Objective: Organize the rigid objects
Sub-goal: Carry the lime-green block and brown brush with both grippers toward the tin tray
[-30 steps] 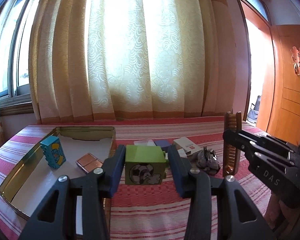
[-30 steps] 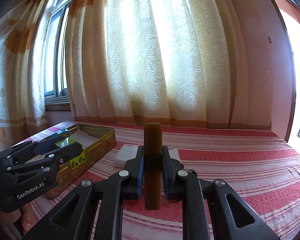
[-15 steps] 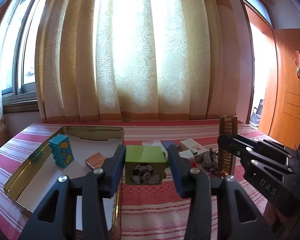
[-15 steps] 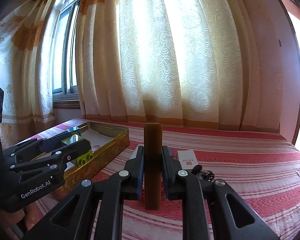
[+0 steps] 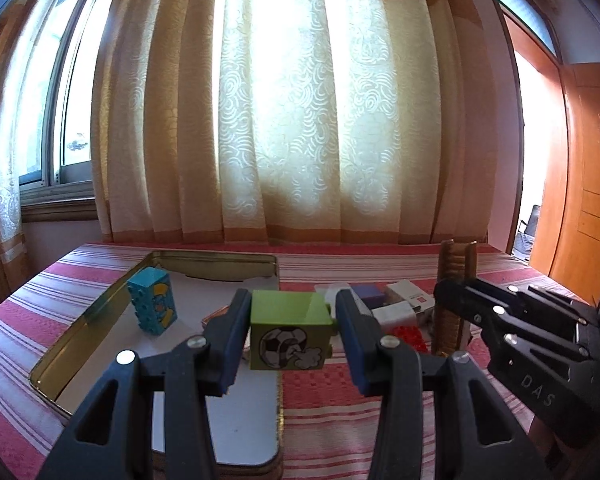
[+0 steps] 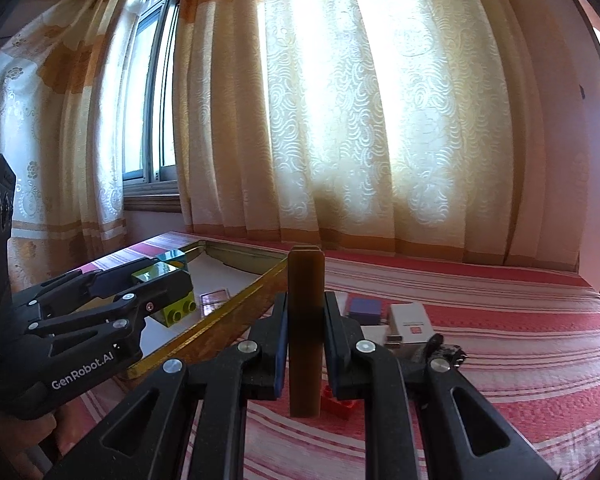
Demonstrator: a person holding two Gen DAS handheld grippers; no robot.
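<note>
Green block (image 5: 290, 330) with a football cartoon, pinched between the blue pads of the left gripper (image 5: 290, 334), held in the air over the right-hand rim of the gold tin tray (image 5: 82, 322). Brown comb-like bar (image 6: 305, 332), upright, clamped by the tightly closed right gripper (image 6: 305, 344), hanging above the red-striped cloth (image 6: 520, 344) just right of the tray.

Inside the tray: a blue patterned block (image 5: 153, 306) standing near the left wall, a small flat pinkish case (image 6: 214, 302) near the middle, bare white floor along the near edge. On the cloth beside the tray's right edge: a purple cube (image 6: 365, 310), a white box with a red mark (image 6: 410, 318), a red studded brick (image 5: 410, 336), a dark metal clump (image 6: 444, 350).

To do this step well, probably: carry the green block further left, clear of the rim, before lowering; aim for bare floor, apart from the blue block and the case; set down flat, then spread the jaws. Keep the bar upright and to the right, so the two grippers stay apart. Risks, as a judgement: block catching on the rim, or tipping the tall blue block.
</note>
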